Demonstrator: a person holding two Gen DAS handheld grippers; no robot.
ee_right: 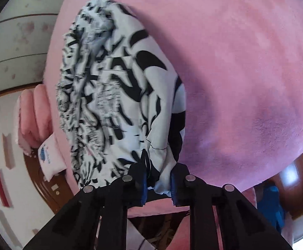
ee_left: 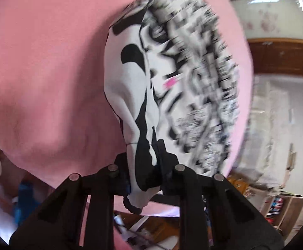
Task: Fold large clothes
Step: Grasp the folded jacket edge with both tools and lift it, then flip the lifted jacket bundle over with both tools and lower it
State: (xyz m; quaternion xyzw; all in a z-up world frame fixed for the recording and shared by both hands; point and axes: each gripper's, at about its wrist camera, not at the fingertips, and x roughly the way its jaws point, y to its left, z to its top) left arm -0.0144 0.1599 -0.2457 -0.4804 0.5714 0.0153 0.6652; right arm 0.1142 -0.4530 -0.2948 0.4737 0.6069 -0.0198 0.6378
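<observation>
**Garment held up by two corners over the pink bed**

I had the left gripper [ee_left: 146, 173] clamped on one bunched edge of the black-and-white printed garment [ee_left: 172, 79], its jaws pinched nearly together with a thick fold of cloth squeezed between them. The right gripper [ee_right: 158, 179] had the same garment [ee_right: 118, 95] by another edge, jaws closed down on a wad of fabric that bulged out between the blue pads [ee_right: 144, 184].

I held it at two points so that the cloth would hang free and open out, which I judged to be the reason both grips sat at the hem or a corner and not in the middle. The garment hung in the air in front of the pink blanket [ee_right: 245, 73] on the bed, with much of its print smeared by blur in both views, so I could not tell which part I had hold of, nor whether its far end touched the bed.

My judgement was that folding proper had not begun: the cloth needed spreading flat on the blanket first. The risk I saw was a thick wad slipping from either grip.
</observation>
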